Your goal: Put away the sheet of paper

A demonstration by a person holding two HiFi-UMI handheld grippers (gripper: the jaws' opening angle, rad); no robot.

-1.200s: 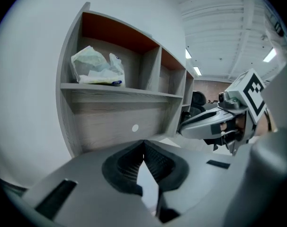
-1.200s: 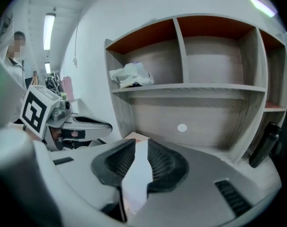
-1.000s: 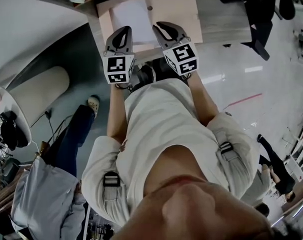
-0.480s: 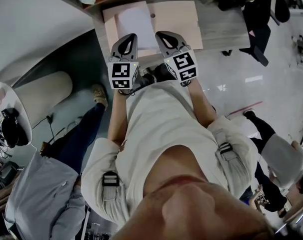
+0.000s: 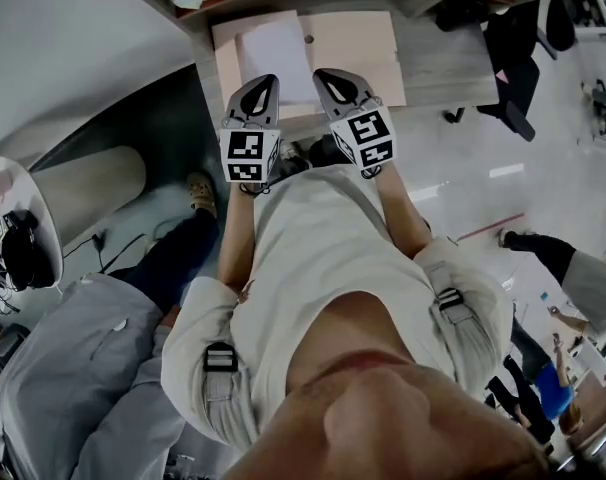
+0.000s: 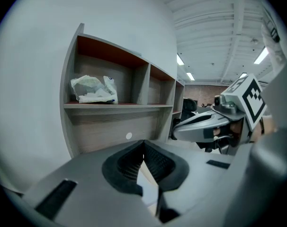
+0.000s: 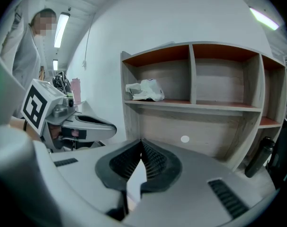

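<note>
right gripper (image 5: pixel 328 75) has snapped shut
upper centre: the sheet of paper (image 5: pixel 276 53) lies on the open folder (image 5: pixel 358 53). the right jaws, apart a second ago, now meet like those of the left gripper (image 5: pixel 262 81), both at its near edge; a pinch for lifting, perhaps.

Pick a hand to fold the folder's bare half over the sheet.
Right, probably. The right gripper sits at the near edge of the bare half of the folder, just past the crease. The left gripper lies over the sheet. Both have jaws shut. Whether either pinches anything isn't clear.
</note>
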